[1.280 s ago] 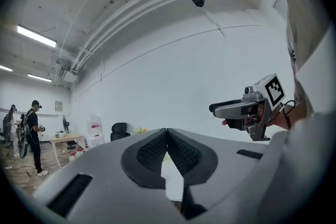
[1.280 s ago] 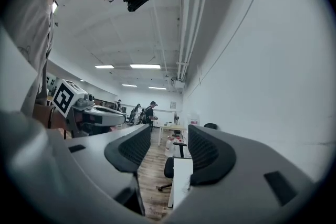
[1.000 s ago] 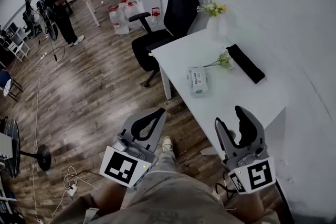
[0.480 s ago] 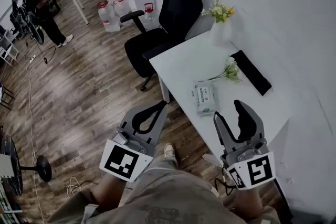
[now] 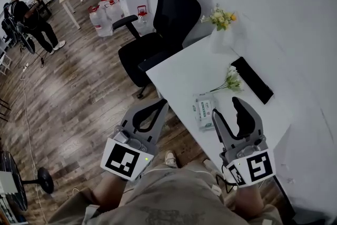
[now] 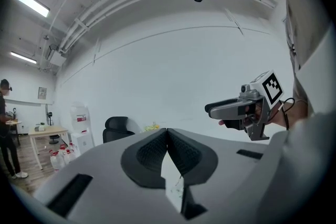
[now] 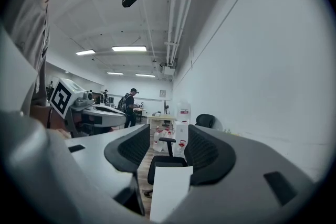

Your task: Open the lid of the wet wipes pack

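Two grippers fill the lower part of the head view, each held out level in front of the person. At lower centre-left, the left gripper hangs over the wooden floor. In its own view, its fingers meet at the tips with nothing between them. At lower right, the right gripper sits over the near edge of the white bench. Its fingers stand wide apart and hold nothing; the gap between them shows only the bench corner and the room beyond. The wet wipes pack lies flat on the bench near that front edge, just left of the right gripper's fingers in the frame and untouched by either gripper. Its lid is too small to make out. Behind the pack, toward the upper right, a flower sprig lies on the bench, and a flat black bar lies beyond it. A vase of flowers stands at the far corner by the wall. A black office chair stands at the bench's far end, at the top centre of the frame. Another person stands at the far upper left.
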The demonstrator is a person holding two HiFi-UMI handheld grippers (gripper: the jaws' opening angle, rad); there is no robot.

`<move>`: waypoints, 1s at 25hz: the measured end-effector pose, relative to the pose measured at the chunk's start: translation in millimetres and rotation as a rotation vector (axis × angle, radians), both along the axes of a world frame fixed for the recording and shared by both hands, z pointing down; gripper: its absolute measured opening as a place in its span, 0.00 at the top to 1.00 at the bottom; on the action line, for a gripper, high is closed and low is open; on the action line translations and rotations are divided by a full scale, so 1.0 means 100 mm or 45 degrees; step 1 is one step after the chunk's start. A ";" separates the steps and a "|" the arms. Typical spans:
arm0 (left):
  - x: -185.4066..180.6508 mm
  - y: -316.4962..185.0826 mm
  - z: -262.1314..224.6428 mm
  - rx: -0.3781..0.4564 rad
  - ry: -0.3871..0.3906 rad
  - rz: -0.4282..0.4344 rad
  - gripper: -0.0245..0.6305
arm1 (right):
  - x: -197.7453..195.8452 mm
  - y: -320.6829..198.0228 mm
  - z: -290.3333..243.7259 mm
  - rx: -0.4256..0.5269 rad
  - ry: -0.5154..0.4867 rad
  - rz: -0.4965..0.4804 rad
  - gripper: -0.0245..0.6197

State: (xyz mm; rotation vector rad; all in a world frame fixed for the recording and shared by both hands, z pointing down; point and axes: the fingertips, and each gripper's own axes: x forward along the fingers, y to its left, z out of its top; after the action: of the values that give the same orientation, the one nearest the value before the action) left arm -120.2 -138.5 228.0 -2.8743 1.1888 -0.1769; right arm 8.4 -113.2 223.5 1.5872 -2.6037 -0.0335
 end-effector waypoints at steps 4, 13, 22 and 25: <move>0.13 -0.16 0.03 -0.013 -0.014 0.012 0.94 | 0.14 -0.18 0.04 -0.017 0.009 0.026 0.60; 0.40 -0.38 0.13 -0.047 -0.035 0.011 0.94 | 0.38 -0.45 0.30 -0.094 0.028 0.014 0.59; 0.57 -0.70 0.71 -0.180 -0.087 0.021 0.94 | 0.50 -0.78 1.01 -0.278 0.053 0.057 0.58; 0.64 -0.78 1.02 -0.243 -0.125 0.027 0.94 | 0.47 -0.86 1.41 -0.382 0.080 0.062 0.57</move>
State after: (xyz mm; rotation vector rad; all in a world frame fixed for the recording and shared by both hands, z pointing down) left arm -56.7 -216.5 330.1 -2.9958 1.1842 -0.4493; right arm 55.2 -198.7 364.5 1.5146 -2.3848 0.2917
